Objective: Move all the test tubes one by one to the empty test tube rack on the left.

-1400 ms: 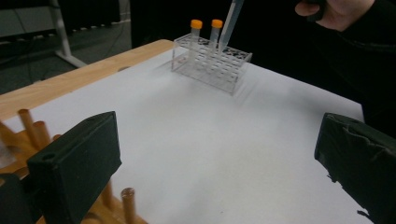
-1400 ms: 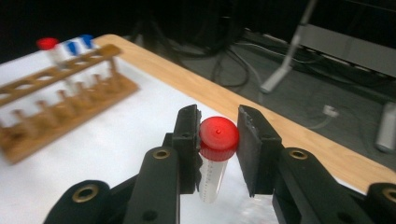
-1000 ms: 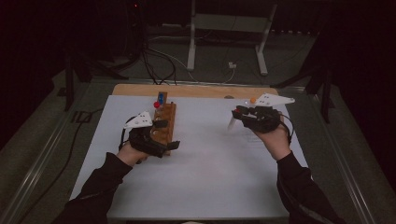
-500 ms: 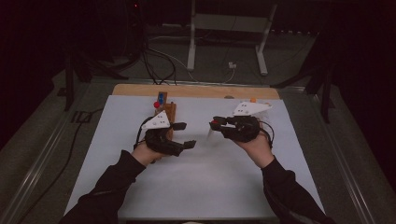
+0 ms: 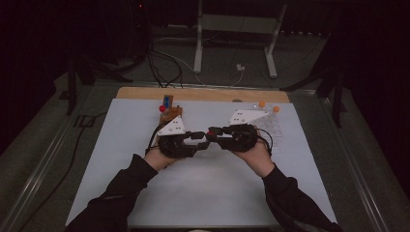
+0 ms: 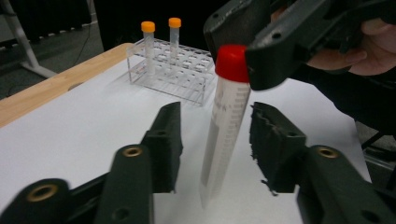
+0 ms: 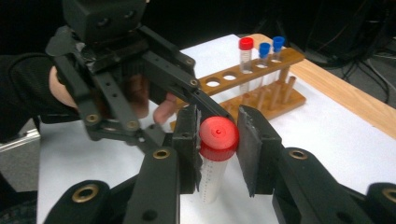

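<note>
Above the middle of the white table, the right gripper is pinching a red-capped tube by its cap, holding it upright, while the left gripper has just been closing around the tube's body; its pads are standing apart from the wall, not yet pressing.

The handover is looking risky: if the right jaws let go before the left ones bite, the tube is likely dropping to the table and rolling. A crooked squeeze could also be tipping it or twisting it out of the cap grip.

Behind the tube on one side, a clear rack is holding two orange-capped tubes. On the other side, a wooden rack is carrying one red-capped and two blue-capped tubes, with empty holes beside them. Nothing is standing between the tube and either rack.
</note>
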`<action>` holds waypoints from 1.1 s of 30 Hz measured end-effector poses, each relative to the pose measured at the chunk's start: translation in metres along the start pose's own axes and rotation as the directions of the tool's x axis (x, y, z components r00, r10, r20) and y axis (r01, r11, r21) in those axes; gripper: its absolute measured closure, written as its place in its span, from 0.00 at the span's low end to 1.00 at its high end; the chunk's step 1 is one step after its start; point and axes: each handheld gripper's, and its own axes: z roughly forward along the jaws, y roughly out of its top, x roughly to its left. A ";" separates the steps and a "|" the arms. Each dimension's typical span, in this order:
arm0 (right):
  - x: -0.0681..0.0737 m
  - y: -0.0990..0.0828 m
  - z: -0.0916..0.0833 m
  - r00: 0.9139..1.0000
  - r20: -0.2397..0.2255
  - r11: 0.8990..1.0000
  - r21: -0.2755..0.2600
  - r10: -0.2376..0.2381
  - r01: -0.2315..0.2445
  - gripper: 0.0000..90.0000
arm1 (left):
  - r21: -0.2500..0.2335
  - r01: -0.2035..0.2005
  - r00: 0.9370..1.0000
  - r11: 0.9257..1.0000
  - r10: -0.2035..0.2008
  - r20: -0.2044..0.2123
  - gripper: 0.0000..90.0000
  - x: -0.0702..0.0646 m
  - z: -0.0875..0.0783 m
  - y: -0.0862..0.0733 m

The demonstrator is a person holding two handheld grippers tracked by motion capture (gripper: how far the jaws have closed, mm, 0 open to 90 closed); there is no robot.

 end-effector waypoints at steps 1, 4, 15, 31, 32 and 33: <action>0.001 0.000 0.001 1.000 0.002 1.000 0.003 -0.003 0.003 0.78 | -0.002 -0.007 1.000 1.000 0.007 0.005 0.68 0.000 -0.001 0.000; 0.002 0.000 0.003 1.000 -0.003 1.000 0.003 -0.001 0.001 0.78 | -0.001 -0.014 1.000 1.000 0.014 0.024 0.76 -0.001 -0.001 0.001; 0.005 0.001 0.005 1.000 -0.006 1.000 -0.007 -0.020 0.020 0.78 | -0.008 -0.048 0.998 0.999 0.049 0.035 0.84 -0.002 -0.005 0.001; 0.001 -0.006 -0.019 0.999 0.040 0.989 -0.143 0.035 -0.029 0.20 | -0.034 -0.045 0.997 0.998 0.043 -0.060 0.84 0.013 -0.040 0.017; 0.001 -0.007 -0.021 0.998 0.042 0.988 -0.149 0.037 -0.030 0.15 | -0.040 -0.041 0.997 0.998 0.038 -0.069 0.84 0.014 -0.044 0.018; 0.001 -0.009 -0.022 0.999 0.042 0.988 -0.152 0.033 -0.027 0.13 | -0.039 -0.043 0.996 0.998 0.039 -0.085 0.84 0.016 -0.048 0.019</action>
